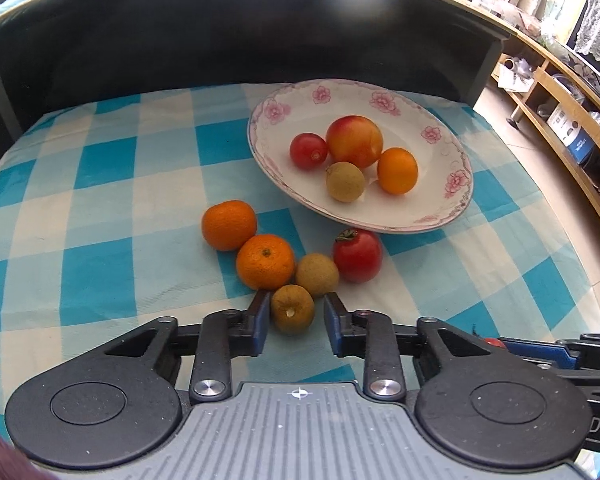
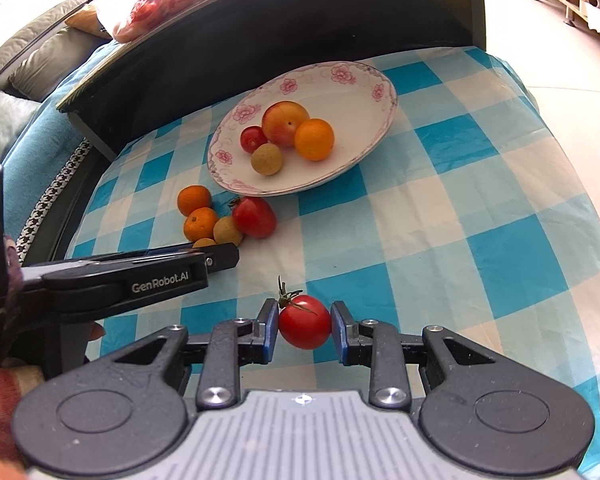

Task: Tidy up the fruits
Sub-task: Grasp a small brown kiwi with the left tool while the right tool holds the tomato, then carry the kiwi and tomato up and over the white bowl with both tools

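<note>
While both grippers sit low over the checked cloth, the scene reads so:

Left gripper (image 1: 296,314): jaws apart, flanking a brown longan (image 1: 292,309); a gap shows on each side of the fruit, so it is not clamped.

Right gripper (image 2: 305,322): jaws set on either side of a stemmed cherry tomato (image 2: 305,322); both pads look to touch its skin, the fruit low over the cloth.

Plate (image 1: 452,200): white with pink flowers, resting on the worktop's blue-and-white cloth (image 1: 100,168); it holds a reddish-yellow round fruit (image 1: 354,141), a small red tomato (image 1: 308,151), a pale longan (image 1: 345,181) and a small orange fruit (image 1: 397,170), all clustered together.

Loose fruit: near the plate's front edge lie two mandarins (image 1: 229,225) (image 1: 265,261) touching each other, a second pale longan (image 1: 317,274) beside them, and a larger red tomato (image 1: 357,255) close to the plate rim.

Behind: a dark raised board (image 1: 236,28) borders the far side of the cloth.
</note>
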Available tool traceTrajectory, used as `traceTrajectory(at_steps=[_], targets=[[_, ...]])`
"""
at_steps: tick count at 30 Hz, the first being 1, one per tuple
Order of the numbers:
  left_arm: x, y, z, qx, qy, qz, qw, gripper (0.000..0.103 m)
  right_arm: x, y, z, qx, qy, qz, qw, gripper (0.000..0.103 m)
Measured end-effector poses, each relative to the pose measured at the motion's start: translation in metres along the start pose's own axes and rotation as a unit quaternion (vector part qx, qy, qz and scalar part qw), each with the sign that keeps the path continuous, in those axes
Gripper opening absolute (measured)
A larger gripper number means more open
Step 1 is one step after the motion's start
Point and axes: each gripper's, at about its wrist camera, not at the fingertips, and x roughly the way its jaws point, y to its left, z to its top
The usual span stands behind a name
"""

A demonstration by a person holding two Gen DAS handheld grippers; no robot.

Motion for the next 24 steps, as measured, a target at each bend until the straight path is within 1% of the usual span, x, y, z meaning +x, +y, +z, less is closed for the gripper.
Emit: traceTrajectory(at_steps=[2,6,15,21,24], targets=[[0.0,0.001,0.002,-0.005,0.001,0.001,1.0,0.031,-0.001,-0.003,0.0,0.006,-0.001,0.0,1.0,0.031],[-0.002,0.001,0.0,0.001,0.002,-0.001,1.0,0.031,-0.001,-0.004,-0.001,0.007,-0.001,0.002,1.0,0.031],[-0.022,0.009,-0.018,0.04,0.011,-0.009,0.9991,0.031,-0.003,0.004,-0.003,-0.002,-0.001,-0.001,1.0,0.031],[-0.035,0.022,-0.029,0.042,0.014,-0.022,0.9988,0.031,0.001,0.018,-0.006,-0.02,0.009,-0.011,1.0,0.031],[-0.042,0.026,-0.031,0.035,0.012,-0.031,0.9988,0.03,-0.001,0.03,-0.008,-0.033,0.007,-0.016,0.999,0.031]])
